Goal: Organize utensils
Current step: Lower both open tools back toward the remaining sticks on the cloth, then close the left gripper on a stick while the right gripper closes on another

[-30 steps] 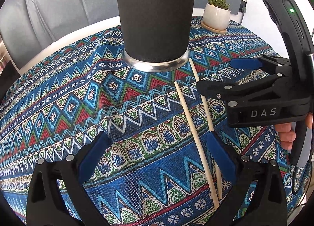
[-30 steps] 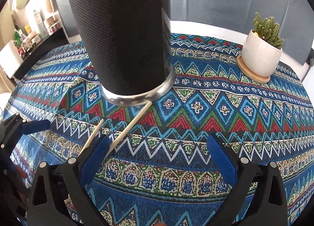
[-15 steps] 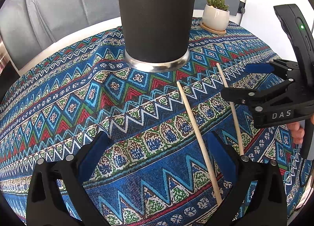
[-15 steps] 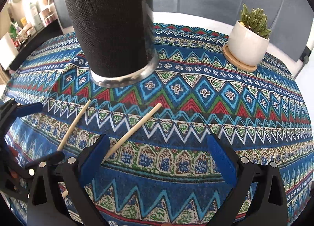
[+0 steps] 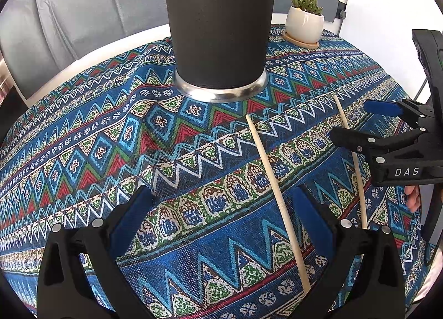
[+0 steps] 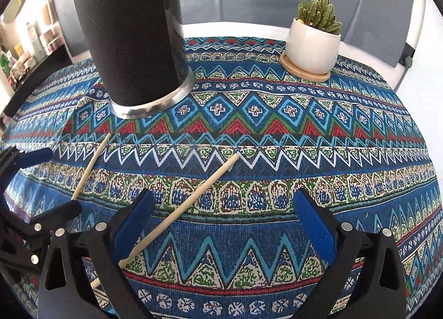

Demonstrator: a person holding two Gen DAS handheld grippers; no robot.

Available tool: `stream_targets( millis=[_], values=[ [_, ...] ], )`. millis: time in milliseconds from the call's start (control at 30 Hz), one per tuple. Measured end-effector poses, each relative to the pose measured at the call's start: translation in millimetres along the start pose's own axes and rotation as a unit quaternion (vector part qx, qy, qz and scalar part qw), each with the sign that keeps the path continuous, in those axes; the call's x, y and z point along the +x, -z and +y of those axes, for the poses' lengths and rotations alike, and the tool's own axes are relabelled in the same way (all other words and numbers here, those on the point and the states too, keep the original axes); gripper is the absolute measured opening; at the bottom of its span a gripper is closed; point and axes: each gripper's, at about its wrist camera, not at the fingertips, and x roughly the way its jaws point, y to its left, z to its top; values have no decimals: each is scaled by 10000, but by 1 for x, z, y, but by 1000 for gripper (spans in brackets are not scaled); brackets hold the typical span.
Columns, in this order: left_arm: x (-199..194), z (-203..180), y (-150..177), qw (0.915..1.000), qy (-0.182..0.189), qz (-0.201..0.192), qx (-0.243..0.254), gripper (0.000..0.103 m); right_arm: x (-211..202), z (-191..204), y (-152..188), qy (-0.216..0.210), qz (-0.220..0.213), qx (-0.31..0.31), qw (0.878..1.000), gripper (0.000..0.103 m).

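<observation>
Between the blue fingers (image 6: 314, 223) of the right gripper (image 6: 227, 224), which stand wide apart and hold nothing, lies the thicker end of one wooden chopstick (image 6: 191, 202), slanting up and to the right across the patterned tablecloth (image 6: 304, 130) and passing close by the left finger. The left gripper (image 5: 221, 219) is likewise spread wide and empty, with the other chopstick (image 5: 277, 197) lying just inside its right finger. To take a stick cleanly, my judgement is that each gripper should turn until its fingers straddle the stick crosswise, come down so the pads reach the cloth on both sides, and close near the middle so the stick does not swing when lifted; a grip near one end would likely let it droop. Beyond the sticks stands the black holder (image 6: 133, 41), upright on its silver base, near the far ends of both; pale tips of other utensils show above its rim. Counted: two loose chopsticks on the table, one holder, one potted cactus (image 6: 314, 39) on a wooden coaster, well apart.
</observation>
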Motion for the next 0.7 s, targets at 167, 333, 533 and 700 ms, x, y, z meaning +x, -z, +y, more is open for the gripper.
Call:
stream_targets(
  millis=[167, 333, 533, 700],
  values=[
    [1, 1, 0, 10000, 9, 1, 11, 99, 1, 1, 2, -7, 5, 7, 10000, 96],
    [0, 0, 1, 10000, 34, -1, 40, 99, -6, -7, 4, -108, 41, -175, 9998, 96],
    [1, -2, 0, 9999, 58, -4, 105, 98, -19, 0, 17, -433, 256, -718, 9962, 79],
    [-3, -1, 3, 9998, 107, -62, 148, 89, -32, 5, 21, -750, 237, -1152, 9902, 22]
  ],
)
